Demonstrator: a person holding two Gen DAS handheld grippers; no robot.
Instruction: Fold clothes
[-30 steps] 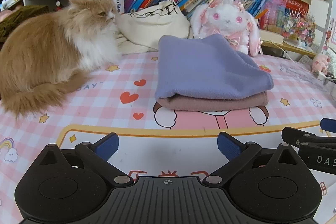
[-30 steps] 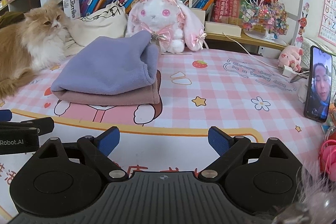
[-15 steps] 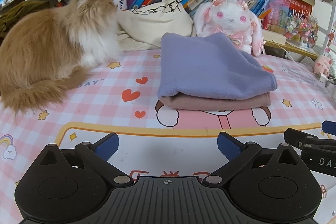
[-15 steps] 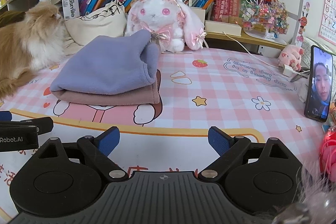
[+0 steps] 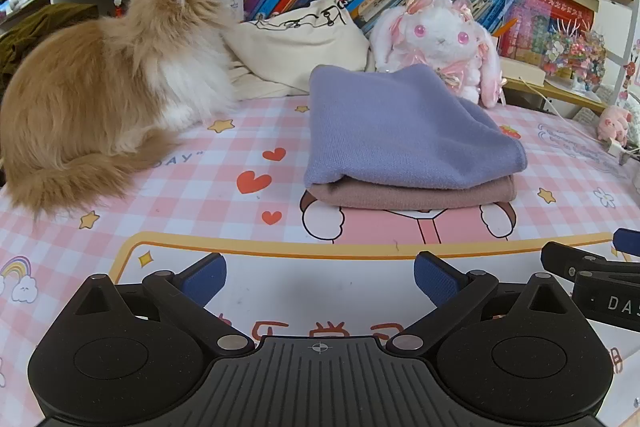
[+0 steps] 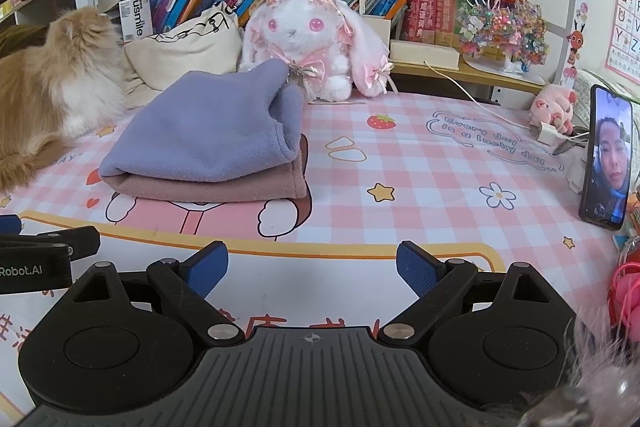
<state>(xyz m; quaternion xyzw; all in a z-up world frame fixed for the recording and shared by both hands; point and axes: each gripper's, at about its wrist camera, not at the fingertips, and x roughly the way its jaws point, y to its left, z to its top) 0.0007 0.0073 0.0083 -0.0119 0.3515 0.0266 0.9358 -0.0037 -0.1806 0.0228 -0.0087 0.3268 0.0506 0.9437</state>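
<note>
A folded lavender fleece garment (image 5: 404,131) (image 6: 204,135) lies stacked on a folded dusty-pink garment (image 5: 412,195) (image 6: 212,189) in the middle of the pink checked table cover (image 5: 200,199). My left gripper (image 5: 320,277) hovers open over the near white part of the cover, nothing between its blue pads, well short of the stack. My right gripper (image 6: 312,271) is also open and empty, to the right of the left one; the stack lies ahead and to its left. Each gripper's fingers show at the edge of the other's view.
A fluffy orange and white cat (image 5: 100,107) (image 6: 52,87) sits on the table left of the stack. Behind are a cream tote bag (image 5: 296,47), a pink plush rabbit (image 6: 308,43) and a bookshelf. A phone (image 6: 608,157) stands at the right, by a cable and charger.
The cat has turned its head away toward the bookshelf. Both grippers and the stacked clothes have stayed where they were.
</note>
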